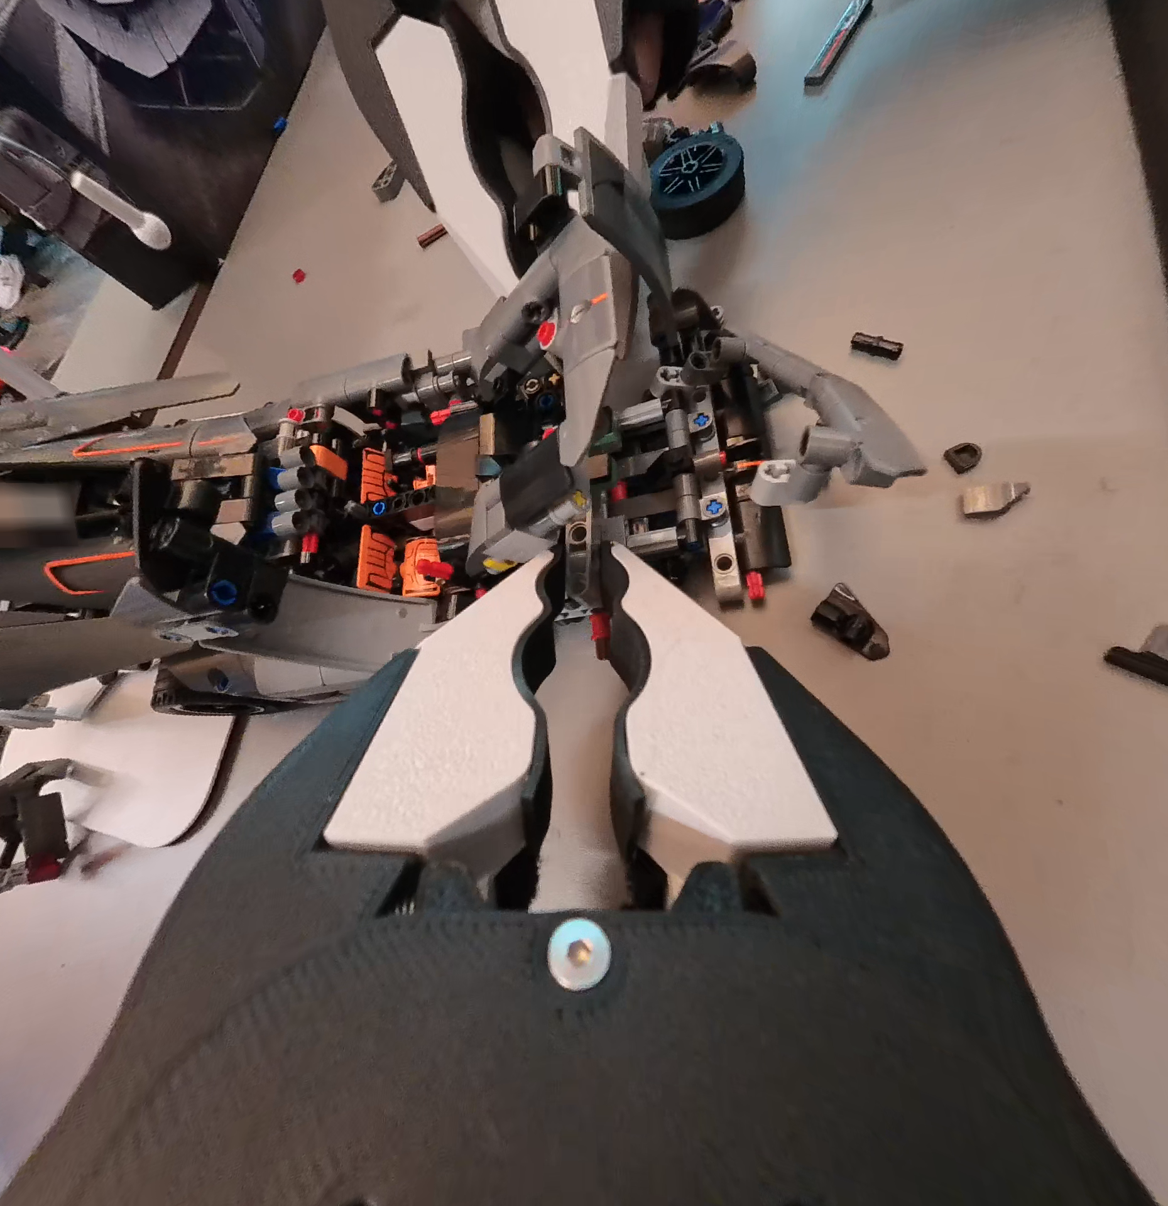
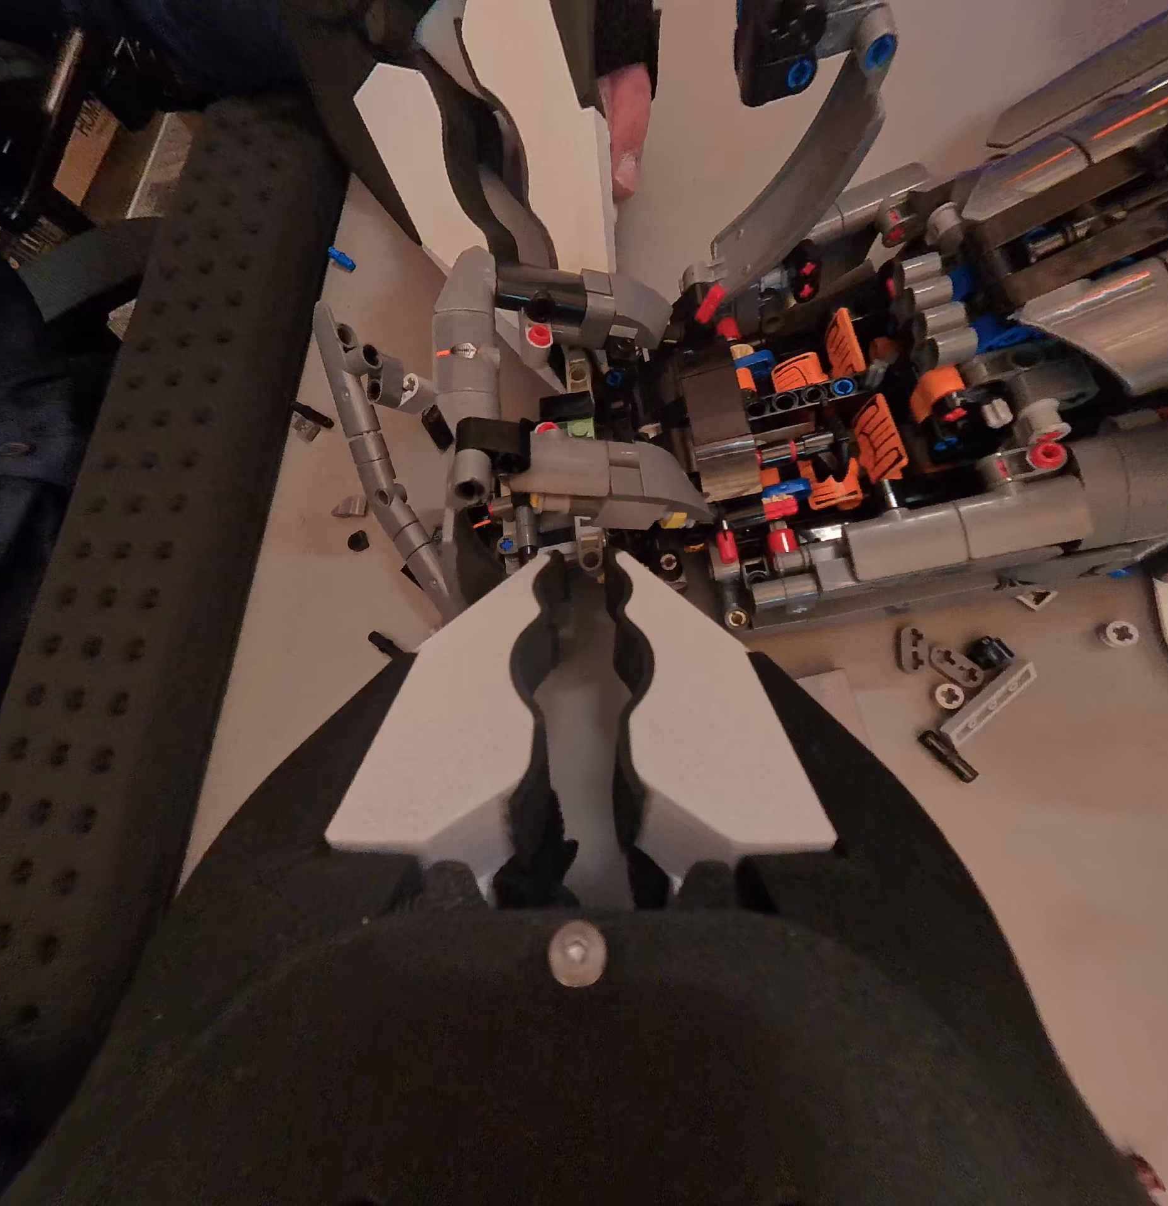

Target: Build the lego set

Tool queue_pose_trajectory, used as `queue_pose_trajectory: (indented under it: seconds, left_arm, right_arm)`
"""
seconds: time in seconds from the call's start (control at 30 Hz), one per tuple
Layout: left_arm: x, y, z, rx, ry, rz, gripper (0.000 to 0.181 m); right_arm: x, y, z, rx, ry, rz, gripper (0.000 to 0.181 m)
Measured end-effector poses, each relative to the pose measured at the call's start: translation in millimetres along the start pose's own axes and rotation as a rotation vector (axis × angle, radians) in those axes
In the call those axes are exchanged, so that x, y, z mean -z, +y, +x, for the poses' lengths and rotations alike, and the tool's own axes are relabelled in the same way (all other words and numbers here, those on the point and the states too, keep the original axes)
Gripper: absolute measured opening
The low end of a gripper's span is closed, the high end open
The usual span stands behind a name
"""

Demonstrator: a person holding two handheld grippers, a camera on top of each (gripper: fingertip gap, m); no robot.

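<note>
White moulded fingers with black wavy inner pads, set in a coarse black printed body: the left gripper [image 1: 582,561] has its tips drawn close on a light grey perforated beam [image 1: 578,555] at the near edge of the lego car [image 1: 437,483], pinching it; a red pin [image 1: 599,628] sits just below, between the pads. The right gripper [image 2: 581,561] is narrowed likewise, tips against a small tan connector [image 2: 591,555] on the car's edge; whether it truly clamps this piece I cannot tell. In the left wrist view the right gripper appears farther off, closed on a dark grey curved panel assembly [image 1: 607,215] above the chassis. The car lies on a pale smooth table [image 1: 960,783], directly ahead of both grippers, touching the fingertips: grey glossy panels, orange ribbed seats, exposed black beams, blue and red pins. A loose black wheel [image 1: 695,186] with blue spokes rests beyond; small black and grey parts [image 1: 852,620] are scattered to the right.
</note>
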State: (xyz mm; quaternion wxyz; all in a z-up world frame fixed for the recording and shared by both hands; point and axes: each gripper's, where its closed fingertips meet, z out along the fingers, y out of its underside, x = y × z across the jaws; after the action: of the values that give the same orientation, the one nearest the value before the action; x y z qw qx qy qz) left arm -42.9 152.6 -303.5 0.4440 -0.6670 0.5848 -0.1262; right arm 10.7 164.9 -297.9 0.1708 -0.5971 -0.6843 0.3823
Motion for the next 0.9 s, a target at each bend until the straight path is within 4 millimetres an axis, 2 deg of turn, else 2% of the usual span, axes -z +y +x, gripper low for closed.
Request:
queue_pose_trajectory:
  seconds: [0.03, 0.53, 0.67, 0.9]
  left_arm:
    - [-0.3, -0.1, 0.8, 0.005, 0.006, 0.004, 0.007]
    - [-1.6, -0.8, 0.1, -0.050, -0.027, 0.001, 0.007]
    - [2.4, 2.3, -2.0, -0.034, -0.011, -0.005, 0.014]
    - [1.2, 5.2, 4.2, -0.070, 0.018, -0.012, 0.007]
  right_arm:
    - [0.6, -0.9, 1.2, -0.001, 0.005, 0.006, 0.004]
    - [3.3, 0.5, 9.8, 0.023, 0.065, -0.002, 0.004]
    - [5.5, 1.9, 11.0, 0.024, 0.071, -0.004, 0.004]
    - [5.9, 3.5, 11.9, 0.023, 0.078, -0.015, 0.004]
